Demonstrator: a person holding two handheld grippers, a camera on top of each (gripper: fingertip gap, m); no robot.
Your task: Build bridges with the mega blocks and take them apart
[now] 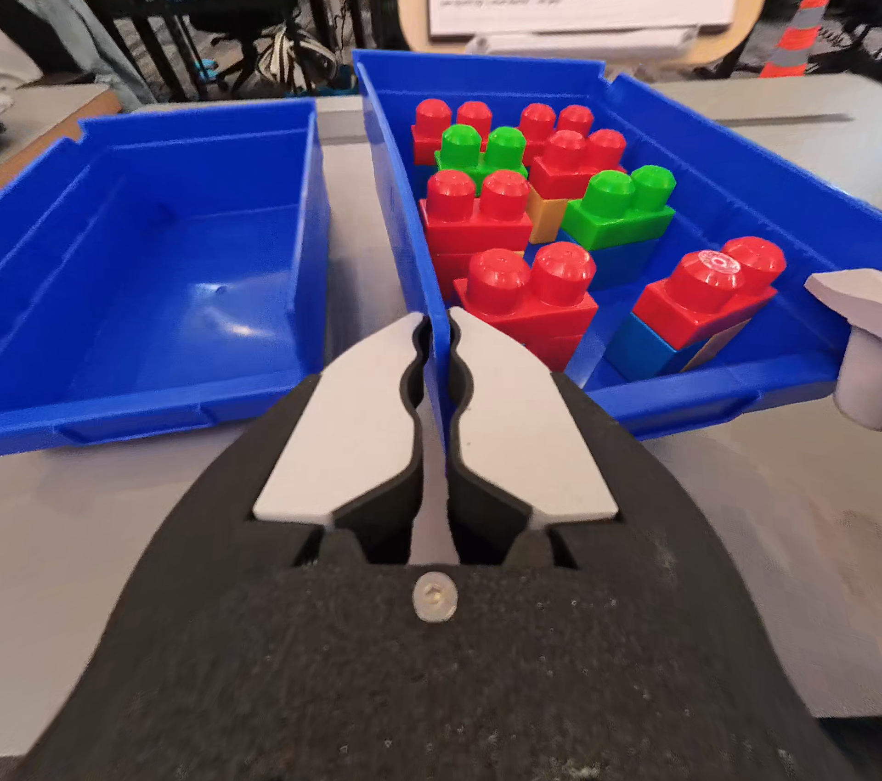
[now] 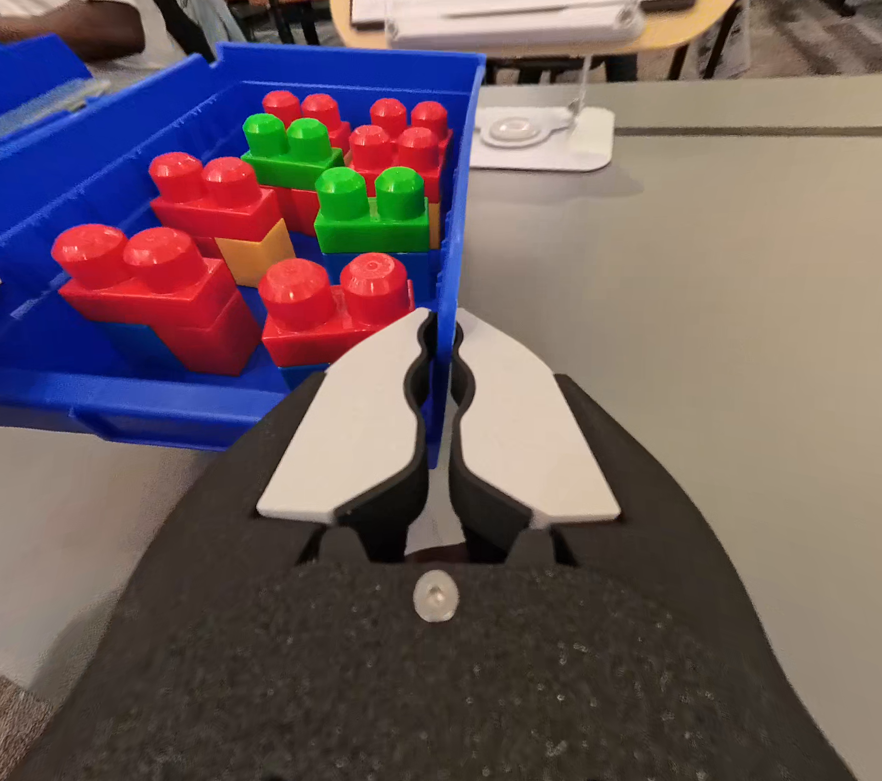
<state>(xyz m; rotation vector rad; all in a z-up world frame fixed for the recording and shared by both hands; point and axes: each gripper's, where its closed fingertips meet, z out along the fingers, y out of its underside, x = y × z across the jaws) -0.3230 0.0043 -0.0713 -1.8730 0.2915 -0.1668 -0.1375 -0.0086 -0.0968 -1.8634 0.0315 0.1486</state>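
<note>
An empty blue bin (image 1: 157, 262) sat at the left on the grey table (image 1: 744, 519). The left gripper (image 1: 438, 324) was clamped on the left wall of the block-filled blue bin (image 1: 744, 166), and the right gripper (image 2: 445, 319) pinched its right wall. Inside stood red and green mega blocks (image 1: 525, 295) stacked on blue and orange ones. They looked light, rigid and smooth, likely best gripped across their flat sides below the studs

Left tongs (image 1: 436, 321), right tongs (image 2: 444, 319): both clamped.
</note>
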